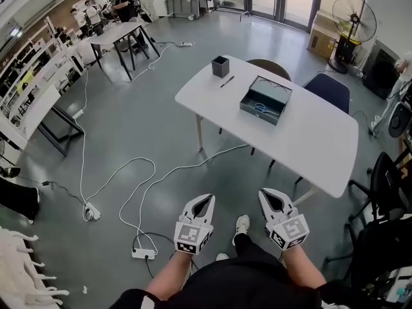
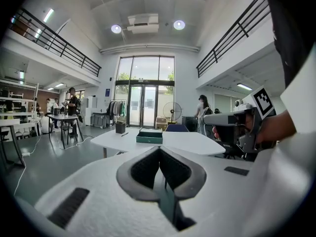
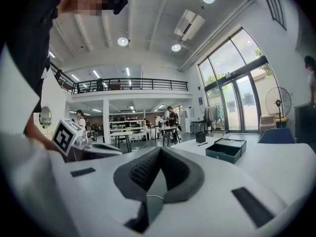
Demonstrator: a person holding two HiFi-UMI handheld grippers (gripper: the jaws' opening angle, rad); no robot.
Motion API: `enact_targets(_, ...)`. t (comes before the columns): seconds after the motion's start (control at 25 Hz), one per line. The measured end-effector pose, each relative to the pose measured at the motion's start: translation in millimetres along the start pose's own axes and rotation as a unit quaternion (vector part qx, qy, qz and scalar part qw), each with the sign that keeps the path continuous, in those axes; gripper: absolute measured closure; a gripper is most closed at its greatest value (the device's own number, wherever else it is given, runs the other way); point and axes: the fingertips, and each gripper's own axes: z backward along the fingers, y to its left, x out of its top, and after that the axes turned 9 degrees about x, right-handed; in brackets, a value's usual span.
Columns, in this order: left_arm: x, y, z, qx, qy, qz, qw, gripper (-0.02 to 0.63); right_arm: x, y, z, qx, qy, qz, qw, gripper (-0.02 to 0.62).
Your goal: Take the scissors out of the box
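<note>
An open dark green box (image 1: 265,100) lies on a white table (image 1: 322,147) well ahead of me. Blue-handled scissors (image 1: 259,107) lie inside it. Both grippers hang low over the floor, far short of the table. My left gripper (image 1: 206,199) is shut and holds nothing; my right gripper (image 1: 264,193) beside it is also shut and holds nothing. The left gripper view shows its jaws (image 2: 159,150) closed, with the box (image 2: 149,136) far off. In the right gripper view the jaws (image 3: 159,150) meet at the tips and the box (image 3: 226,149) stands to the right.
A dark pen cup (image 1: 220,66) and a pen (image 1: 227,81) sit at the table's far left end. Chairs (image 1: 329,89) stand behind the table, a black chair (image 1: 387,184) at its right. White cables and a power strip (image 1: 143,252) lie on the floor.
</note>
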Motion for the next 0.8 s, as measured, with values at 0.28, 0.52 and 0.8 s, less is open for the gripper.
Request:
enact_targets(0.28,16.9,10.8,-72.1,-0.006,0.011,-0.007,0.9999,0.592,8.3,-68.4,-31.2,-0.007,0.003,-0.008,1.0,0.592)
enact_targets(0.52,33.9,8.3,-132.7,-0.015,0.018,-0.012,0.9997,0.593,17.3,-123.3,-50.3,-0.009,0.004,-0.014,1.0,0.592)
enact_targets(0.8,56.5,-1.0,-194.1,-0.02,0.013,-0.02,0.9995,0.593,22.9,-179.6,-66.2,-0.003,0.005,-0.017,1.0,0.592)
